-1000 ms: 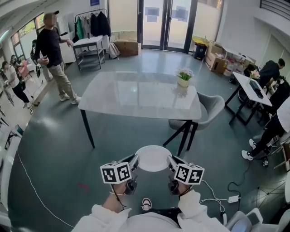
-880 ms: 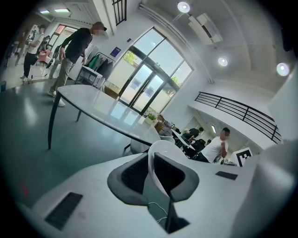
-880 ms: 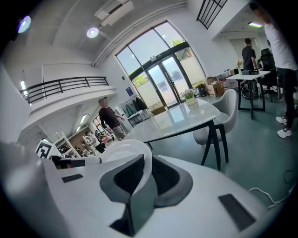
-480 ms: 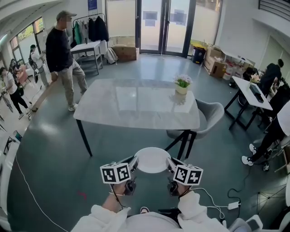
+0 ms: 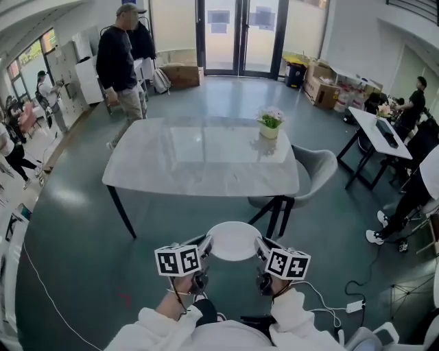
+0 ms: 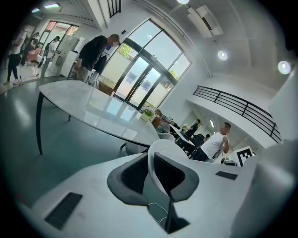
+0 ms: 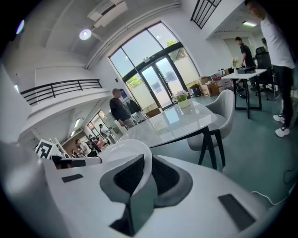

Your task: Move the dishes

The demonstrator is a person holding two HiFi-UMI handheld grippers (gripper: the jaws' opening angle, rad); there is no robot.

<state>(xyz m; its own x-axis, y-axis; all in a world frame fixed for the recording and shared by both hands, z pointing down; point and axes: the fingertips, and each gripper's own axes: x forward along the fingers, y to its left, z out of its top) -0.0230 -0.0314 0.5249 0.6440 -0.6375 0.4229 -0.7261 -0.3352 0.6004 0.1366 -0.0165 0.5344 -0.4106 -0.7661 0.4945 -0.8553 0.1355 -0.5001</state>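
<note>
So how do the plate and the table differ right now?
The plate is small and round; the table is large and roughly rectangular. The plate is in the air, left gripper and right gripper shut on opposite rims; the table stands on the floor, bearing a flower pot. Both are pale.

No word, number or brand name can be read anywhere. The only printed marks are black-and-white square patterns, codes rather than letters. In the head view they stand on the left cube (image 5: 178, 260) of the left tongs (image 5: 205, 245), at 7 o'clock, and on the right cube (image 5: 288, 263) of the right tongs (image 5: 259, 245), at 5 o'clock. At 12 o'clock, two dark sheets (image 5: 219, 19) on the glass doors (image 5: 240, 41) are too small to read.
</note>
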